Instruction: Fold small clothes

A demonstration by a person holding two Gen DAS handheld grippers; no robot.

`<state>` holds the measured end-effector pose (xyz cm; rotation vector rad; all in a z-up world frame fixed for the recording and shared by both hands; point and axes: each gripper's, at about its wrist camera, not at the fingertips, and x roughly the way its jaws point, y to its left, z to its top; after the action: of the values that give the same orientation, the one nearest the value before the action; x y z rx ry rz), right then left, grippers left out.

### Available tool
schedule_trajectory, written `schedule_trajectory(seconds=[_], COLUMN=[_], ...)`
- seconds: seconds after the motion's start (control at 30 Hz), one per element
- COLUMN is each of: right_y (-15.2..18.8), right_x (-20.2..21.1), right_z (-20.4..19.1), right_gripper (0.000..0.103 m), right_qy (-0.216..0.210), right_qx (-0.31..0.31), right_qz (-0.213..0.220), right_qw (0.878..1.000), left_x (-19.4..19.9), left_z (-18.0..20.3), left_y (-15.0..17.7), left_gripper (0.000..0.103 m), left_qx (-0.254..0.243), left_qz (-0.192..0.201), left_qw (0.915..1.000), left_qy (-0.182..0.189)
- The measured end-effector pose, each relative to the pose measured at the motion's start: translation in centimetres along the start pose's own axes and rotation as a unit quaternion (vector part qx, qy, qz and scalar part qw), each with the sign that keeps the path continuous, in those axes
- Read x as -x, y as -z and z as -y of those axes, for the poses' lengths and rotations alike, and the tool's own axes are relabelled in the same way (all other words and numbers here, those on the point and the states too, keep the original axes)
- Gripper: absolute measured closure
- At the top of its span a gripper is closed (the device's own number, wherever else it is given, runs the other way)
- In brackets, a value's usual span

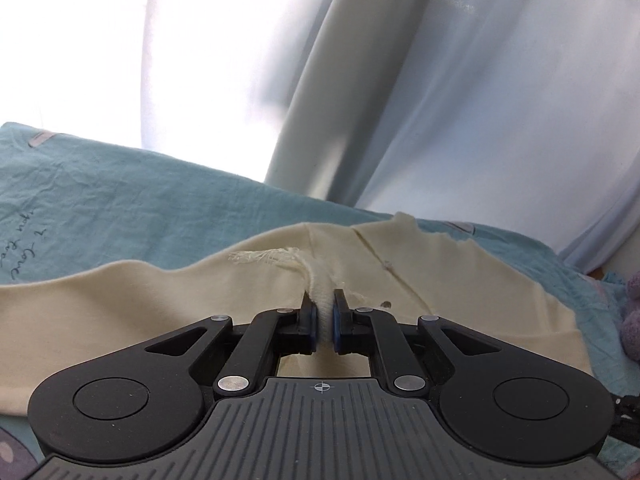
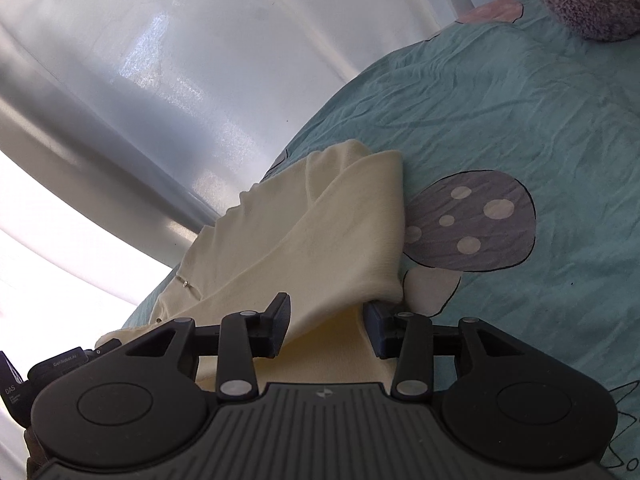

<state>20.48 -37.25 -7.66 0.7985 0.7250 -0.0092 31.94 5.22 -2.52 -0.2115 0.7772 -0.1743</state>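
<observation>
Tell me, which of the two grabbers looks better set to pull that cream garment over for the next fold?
Probably the left gripper: it is pinched shut on a bunched edge of the cream garment. The right gripper stands open, cloth between its fingers but not clamped.

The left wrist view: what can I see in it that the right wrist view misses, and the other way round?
Only the left wrist view shows the left gripper shut on a bunched, frayed edge of the cream garment, and handwriting on the teal sheet. Only the right wrist view shows the right gripper around a folded layer, and a mushroom print. Both show the garment, sheet, curtain and a fuzzy purple toy.
</observation>
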Motion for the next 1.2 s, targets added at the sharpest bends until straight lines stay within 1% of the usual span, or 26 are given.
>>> schedule_trajectory(seconds=[0.07, 0.13, 0.23, 0.27, 0.3, 0.33, 0.37, 0.4, 0.43, 0.47, 0.57, 0.63, 0.7, 0.73, 0.8, 0.83, 0.9, 0.97, 1.03, 1.13, 1.2], right_y=[0.1, 0.0, 0.0, 0.0, 0.0, -0.1, -0.1, -0.1, -0.1, -0.1, 0.4, 0.7, 1.2, 1.4, 1.5, 1.4, 1.3, 1.3, 1.5, 2.1, 2.5], right_x=[-0.3, -0.6, -0.8, -0.9, -0.9, -1.0, -1.1, -1.2, -1.3, -1.3, -0.9, -1.3, -1.8, -1.9, -2.0, -1.8, -1.0, -0.2, 0.6, 0.7, -0.1], right_z=[-0.3, -0.4, 0.1, 0.2, 0.4, 0.5, 0.6, 0.7, 0.7, 0.5, -0.8, -1.6, -2.4, -2.8, -3.4, -3.5, -3.7, -4.0, -4.7, -6.6, -7.7], right_gripper=[0.064, 0.064, 0.065, 0.066, 0.071, 0.079, 0.084, 0.092, 0.095, 0.095, 0.096, 0.096, 0.097, 0.097, 0.097, 0.097, 0.096, 0.095, 0.092, 0.092, 0.092], right_qy=[0.003, 0.005, 0.005, 0.008, 0.01, 0.014, 0.02, 0.029, 0.039, 0.048, 0.081, 0.102, 0.125, 0.133, 0.145, 0.144, 0.138, 0.135, 0.132, 0.13, 0.128], right_qx=[0.005, 0.003, -0.016, -0.02, -0.024, -0.027, -0.03, -0.03, -0.024, -0.012, 0.048, 0.081, 0.125, 0.143, 0.169, 0.172, 0.177, 0.186, 0.2, 0.246, 0.274], right_qz=[0.002, 0.003, 0.008, 0.01, 0.014, 0.017, 0.019, 0.02, 0.019, 0.024, 0.046, 0.046, 0.046, 0.046, 0.038, 0.034, 0.032, 0.028, 0.034, 0.051, 0.05], right_qw=[1.0, 1.0, 1.0, 1.0, 1.0, 0.999, 0.999, 0.999, 0.999, 0.999, 0.994, 0.99, 0.983, 0.98, 0.974, 0.974, 0.974, 0.973, 0.97, 0.959, 0.952], left_x=[-0.3, -0.5, -0.6, -0.8, -0.9, -0.8, -1.0, -1.1, -1.1, -1.0, -0.8, -1.0, -1.4, -1.5, -1.1, -0.6, 0.3, 1.1, 1.2, 0.5, -0.2], left_z=[-0.2, -0.6, -1.1, -1.2, -1.2, -1.2, -1.1, -1.0, -0.9, -0.9, -0.6, -0.5, -0.7, -1.1, -2.0, -2.6, -3.6, -4.0, -3.8, -3.1, -2.6], left_y=[0.3, 0.4, 0.6, 0.6, 0.8, 0.9, 1.0, 1.0, 1.0, 0.9, 0.6, 0.6, 0.7, 0.8, 1.0, 1.0, 1.0, 1.2, 1.5, 2.3, 2.7], left_gripper=[0.094, 0.094, 0.094, 0.094, 0.094, 0.094, 0.094, 0.094, 0.094, 0.094, 0.093, 0.093, 0.089, 0.086, 0.086, 0.085, 0.082, 0.07, 0.066, 0.066, 0.066], left_qx=[-0.008, -0.003, 0.004, 0.004, 0.002, -0.001, -0.005, -0.01, -0.012, -0.012, -0.011, -0.011, -0.006, 0.001, 0.021, 0.033, 0.047, 0.046, 0.038, 0.03, 0.032], left_qz=[-0.001, -0.003, -0.007, -0.01, -0.013, -0.017, -0.02, -0.021, -0.022, -0.021, -0.015, -0.019, -0.033, -0.039, -0.037, -0.033, -0.027, -0.023, -0.029, -0.045, -0.054], left_qw=[0.9999, 0.9998, 0.9999, 0.9998, 0.9998, 0.9998, 0.9997, 0.9997, 0.9996, 0.9997, 0.9998, 0.9997, 0.9993, 0.9989, 0.9986, 0.9984, 0.9982, 0.9984, 0.9988, 0.9985, 0.998], left_qy=[-0.011, -0.017, -0.014, -0.014, -0.012, -0.011, -0.012, -0.012, -0.01, -0.009, -0.003, -0.007, -0.017, -0.025, -0.032, -0.03, -0.026, -0.023, -0.01, -0.004, -0.008])
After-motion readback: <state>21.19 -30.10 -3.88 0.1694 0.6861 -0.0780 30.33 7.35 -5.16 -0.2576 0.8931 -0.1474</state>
